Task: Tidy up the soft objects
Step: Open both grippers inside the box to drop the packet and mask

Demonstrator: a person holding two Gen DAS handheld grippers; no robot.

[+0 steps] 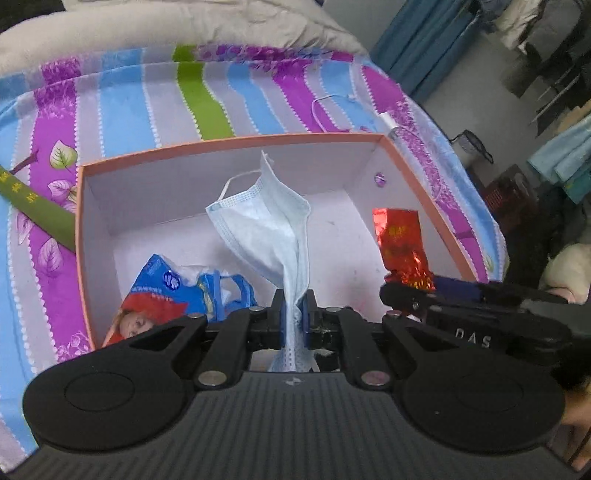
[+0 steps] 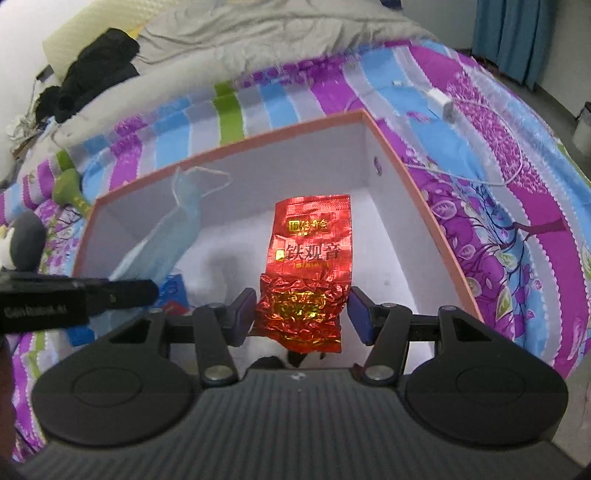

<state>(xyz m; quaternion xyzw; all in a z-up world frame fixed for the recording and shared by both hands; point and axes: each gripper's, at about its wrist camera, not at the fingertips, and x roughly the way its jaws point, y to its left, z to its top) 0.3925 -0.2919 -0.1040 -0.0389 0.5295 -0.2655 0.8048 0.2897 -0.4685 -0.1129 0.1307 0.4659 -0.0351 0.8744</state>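
An open box with an orange rim and white inside stands on the striped bed; it also shows in the right wrist view. My left gripper is shut on a light blue face mask and holds it over the box. The mask also shows in the right wrist view. My right gripper is open, its blue pads on either side of a red foil tea packet inside the box, apart from it. The packet shows in the left wrist view. A blue tissue pack lies in the box's left corner.
The striped bedsheet surrounds the box. A green roll lies left of the box. A white charger and cable lie on the bed beyond the box's right side. A grey duvet is at the back.
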